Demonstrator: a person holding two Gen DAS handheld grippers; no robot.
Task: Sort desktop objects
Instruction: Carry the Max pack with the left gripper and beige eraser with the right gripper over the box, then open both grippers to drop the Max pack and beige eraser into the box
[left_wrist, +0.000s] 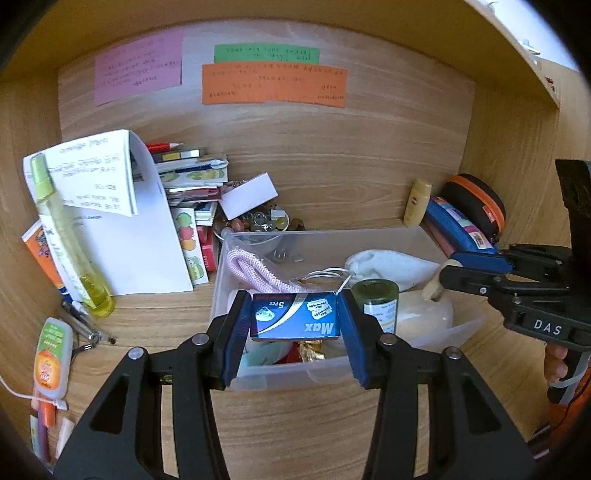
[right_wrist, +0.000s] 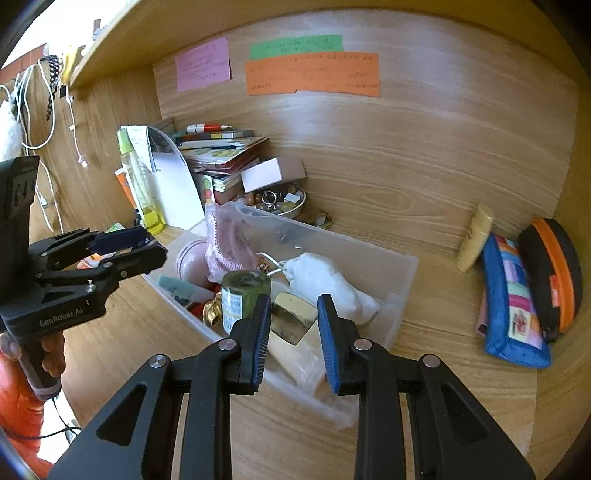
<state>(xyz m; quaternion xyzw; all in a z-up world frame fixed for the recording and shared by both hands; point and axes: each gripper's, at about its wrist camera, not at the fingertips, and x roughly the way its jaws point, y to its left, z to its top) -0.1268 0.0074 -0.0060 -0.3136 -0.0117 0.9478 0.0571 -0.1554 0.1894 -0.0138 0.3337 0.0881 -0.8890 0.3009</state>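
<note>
- While its blue pads clamp both short ends, the left gripper (left_wrist: 294, 320) pinches a small blue "Max" razor-blade box (left_wrist: 294, 315) flat between the fingers, above the clear plastic bin (left_wrist: 424, 236).
- The right gripper (right_wrist: 293, 325) nips a shiny gold metal piece (right_wrist: 293, 322) between its fingers, over the bin's near edge.
- Inside the bin stands a green-lidded jar (right_wrist: 245, 295), just left of those fingers.
- Right of the bin lies a blue patchwork pouch (right_wrist: 513, 310).
</note>
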